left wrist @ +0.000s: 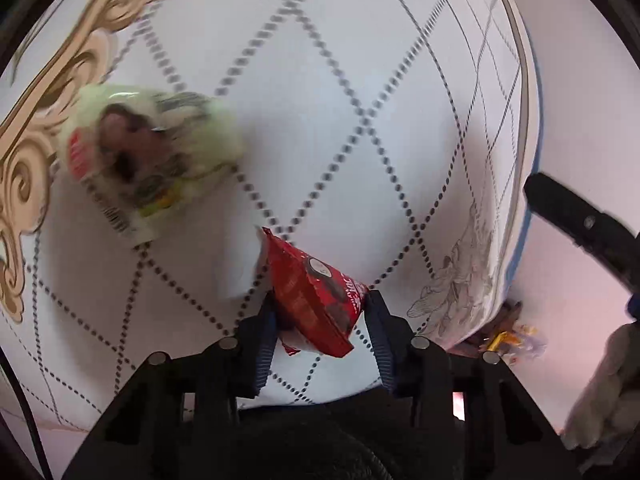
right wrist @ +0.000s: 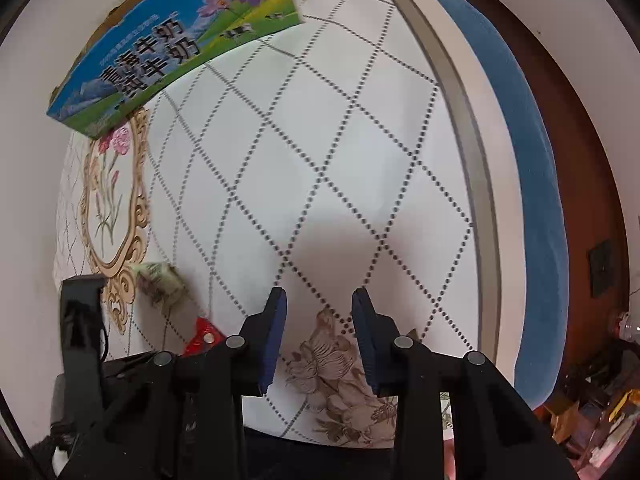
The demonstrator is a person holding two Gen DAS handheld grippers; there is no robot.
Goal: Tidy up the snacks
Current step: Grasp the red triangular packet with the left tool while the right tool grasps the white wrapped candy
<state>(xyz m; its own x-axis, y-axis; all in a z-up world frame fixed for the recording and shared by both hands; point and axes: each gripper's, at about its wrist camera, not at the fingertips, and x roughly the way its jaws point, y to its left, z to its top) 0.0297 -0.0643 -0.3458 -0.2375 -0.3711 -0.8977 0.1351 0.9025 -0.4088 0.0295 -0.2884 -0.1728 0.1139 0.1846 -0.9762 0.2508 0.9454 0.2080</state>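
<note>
The table (right wrist: 360, 140), covered in a white cloth with dotted diamond lines, is filling both wrist views, and a blue milk carton box (right wrist: 176, 40) is standing at its far left edge in the right wrist view; it is probably where the snacks are meant to go, though its opening is not showing. A pale green snack packet (left wrist: 148, 160) is lying flat on the cloth, blurred, to the far left of the left gripper (left wrist: 320, 300). Nearest and smallest is the red snack packet (left wrist: 316, 296), which is sitting between the left gripper's two blue pads, its long axis running diagonally from far left to near right, one corner poking out toward the camera. The jaws are pinching it across its narrow middle, both pads touching the wrapper.

The right gripper (right wrist: 320, 312) is hanging over bare cloth to the right, its pads drawn in as far as they go with nothing between them, though a gap is showing.

Judging from this, the left hand is the one carrying the load, and the box is lying far and to the left of it, beyond the green packet. The red packet is looking tilted in the grip, so it may be slipping or swinging if carried quickly.
</note>
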